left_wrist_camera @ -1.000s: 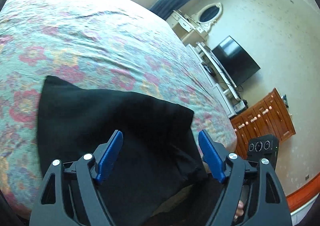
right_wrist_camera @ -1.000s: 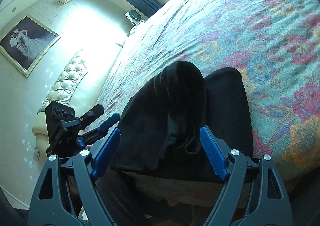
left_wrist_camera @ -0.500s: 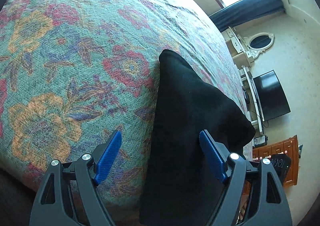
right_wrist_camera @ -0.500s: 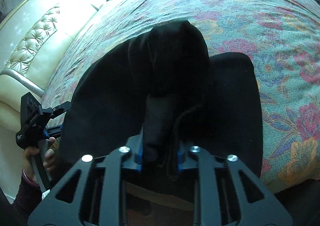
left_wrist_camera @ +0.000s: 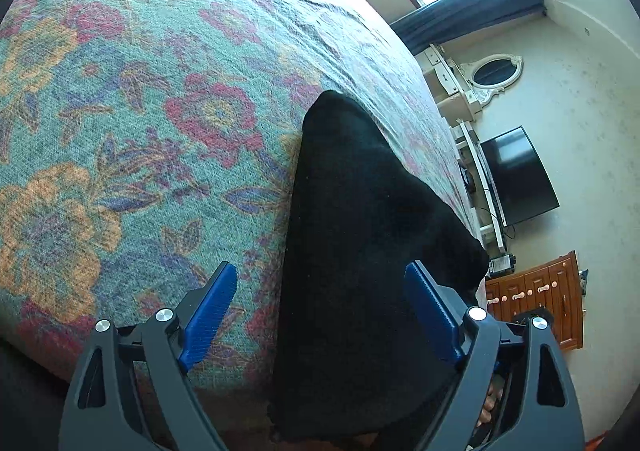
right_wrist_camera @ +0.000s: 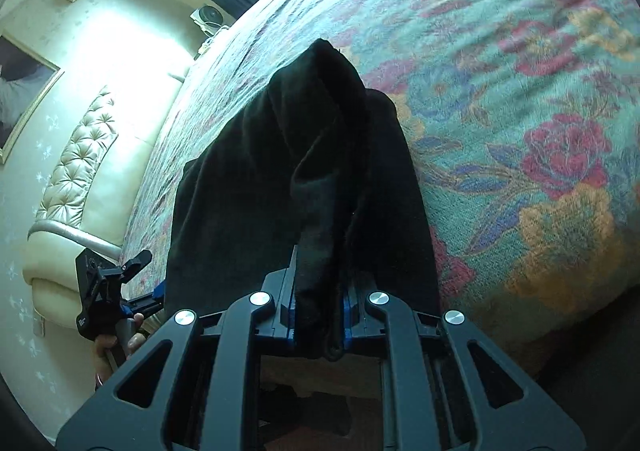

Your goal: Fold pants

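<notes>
The black pants (left_wrist_camera: 360, 251) lie on the floral bedspread (left_wrist_camera: 140, 111) near the bed's front edge. My left gripper (left_wrist_camera: 326, 303) is open, its blue pads on either side of the pants' left edge, not touching the cloth. In the right wrist view my right gripper (right_wrist_camera: 318, 311) is shut on a bunched fold of the pants (right_wrist_camera: 304, 155), which rises in a ridge away from the jaws. The left gripper (right_wrist_camera: 120, 291) shows at the pants' far left side in that view.
The bed's front edge runs just under both grippers. A padded headboard (right_wrist_camera: 76, 179) is at the left in the right wrist view. A TV (left_wrist_camera: 516, 175) and a wooden dresser (left_wrist_camera: 540, 299) stand against the wall beyond the bed.
My right gripper closed on the bunched fold of the pants and now holds it. My left gripper swung to the pants' left edge and stays open.
</notes>
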